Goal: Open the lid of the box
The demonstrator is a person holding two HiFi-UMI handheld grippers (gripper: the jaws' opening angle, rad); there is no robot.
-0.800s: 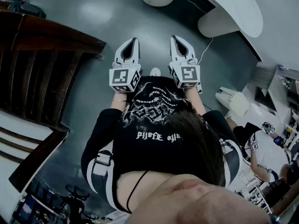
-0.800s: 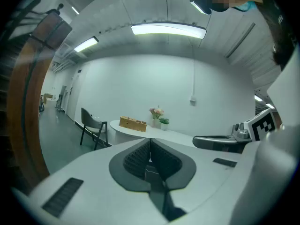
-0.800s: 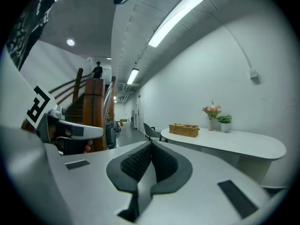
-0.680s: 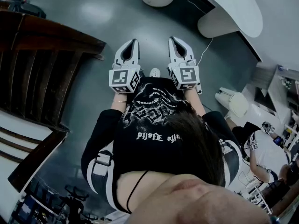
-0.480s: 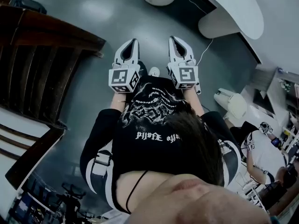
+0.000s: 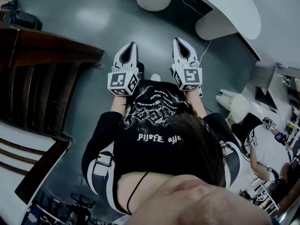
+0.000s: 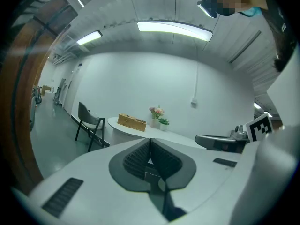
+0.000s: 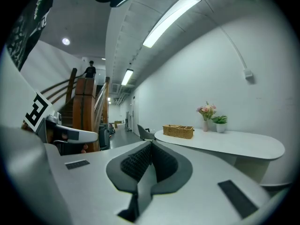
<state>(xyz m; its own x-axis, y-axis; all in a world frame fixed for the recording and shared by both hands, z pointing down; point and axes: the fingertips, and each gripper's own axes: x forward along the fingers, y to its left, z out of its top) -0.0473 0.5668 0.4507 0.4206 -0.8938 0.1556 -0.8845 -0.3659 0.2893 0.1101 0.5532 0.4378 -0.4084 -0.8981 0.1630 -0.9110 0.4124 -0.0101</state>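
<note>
Across room from tan woven box (image 8: 178, 131) on white oval table (image 8: 243, 146), I held left gripper (image 6: 131, 45), right gripper (image 6: 178, 41) level; both pinched closed, empty, imo just transit.

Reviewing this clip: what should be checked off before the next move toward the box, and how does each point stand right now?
1. Left gripper empty, jaws together: ok.
2. Right gripper empty, jaws together: ok.
3. Box in view, resting on the white table: ok.
4. Grippers within reach of the box: not ok; both are held far short of the table.
5. Whether the box's top is shut or open: cannot tell, too far off.
</note>
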